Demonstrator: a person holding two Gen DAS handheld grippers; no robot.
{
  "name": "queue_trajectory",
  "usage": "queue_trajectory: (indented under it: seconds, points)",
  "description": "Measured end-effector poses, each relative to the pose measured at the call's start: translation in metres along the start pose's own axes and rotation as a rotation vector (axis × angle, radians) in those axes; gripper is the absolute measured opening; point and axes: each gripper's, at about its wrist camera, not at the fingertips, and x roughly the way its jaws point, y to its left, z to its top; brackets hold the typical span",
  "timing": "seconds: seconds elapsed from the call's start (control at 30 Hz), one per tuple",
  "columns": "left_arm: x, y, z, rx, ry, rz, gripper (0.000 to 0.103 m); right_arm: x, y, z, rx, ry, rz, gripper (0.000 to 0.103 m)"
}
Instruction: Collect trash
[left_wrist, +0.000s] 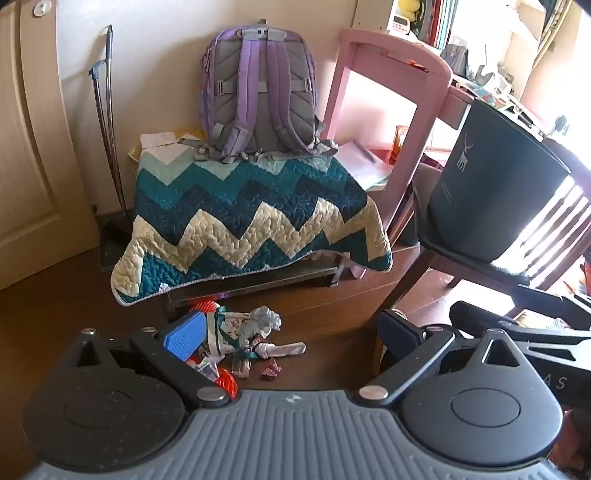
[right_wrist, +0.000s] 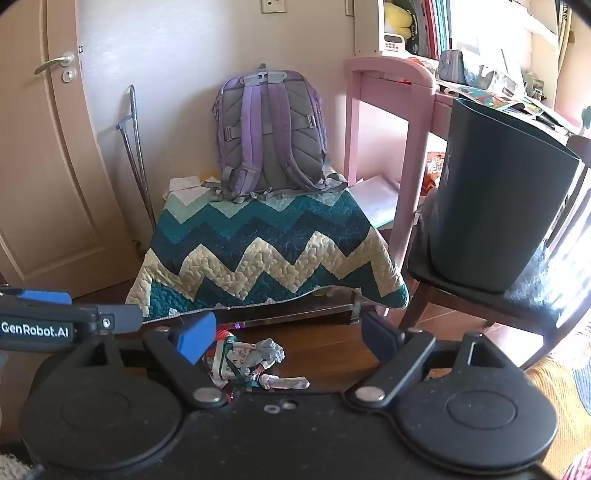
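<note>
A pile of trash (left_wrist: 243, 338) lies on the wooden floor in front of the quilted bench: crumpled foil (left_wrist: 264, 319), printed paper wrappers and a red wrapper (left_wrist: 226, 382). My left gripper (left_wrist: 291, 332) hangs open above it, nothing between its pads, with the blue pad (left_wrist: 184, 334) over the pile's left side. My right gripper (right_wrist: 288, 338) is open too and hovers over the same trash pile (right_wrist: 255, 360). A dark bin (left_wrist: 491, 184) (right_wrist: 498, 192) stands on a chair seat at the right. Each gripper shows at the edge of the other's view.
A zigzag quilt (left_wrist: 240, 221) covers a low bench, and a purple backpack (left_wrist: 258, 92) stands on it against the wall. Beside it are a pink desk (left_wrist: 391, 74) and the wooden chair (left_wrist: 461, 266) bearing the bin. A door (right_wrist: 48, 166) and a long-handled dustpan (left_wrist: 110, 229) are at the left.
</note>
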Motion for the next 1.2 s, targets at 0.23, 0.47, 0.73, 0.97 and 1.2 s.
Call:
queue_trajectory:
  seconds: [0.23,0.47,0.73,0.97,1.2]
  points:
    - [-0.0026,-0.0025,-0.0017,0.017,-0.002,0.025,0.1,-0.0031,-0.0012,-0.0019,0.011,-0.007,0.008,0.086]
    - [-0.0025,-0.0016,-0.0038,0.017,0.002,0.018,0.1,-0.0017,-0.0002,-0.0023,0.013,0.002,0.002,0.086]
    - [0.0,-0.0023,-0.0033,0.02,0.032,0.006,0.1,-0.0033,-0.0037,-0.0049,0.03,0.01,-0.002,0.086]
    - [0.0002,-0.0007,-0.0032,0.019,0.04,0.011,0.1,-0.0043,-0.0031,-0.0088,0.034,0.018,-0.002,0.086]
    - [0.0007,-0.0014,-0.0054,0.018,0.038,0.014,0.1,-0.0041,-0.0029,-0.0092,0.037,0.028,-0.004,0.086]
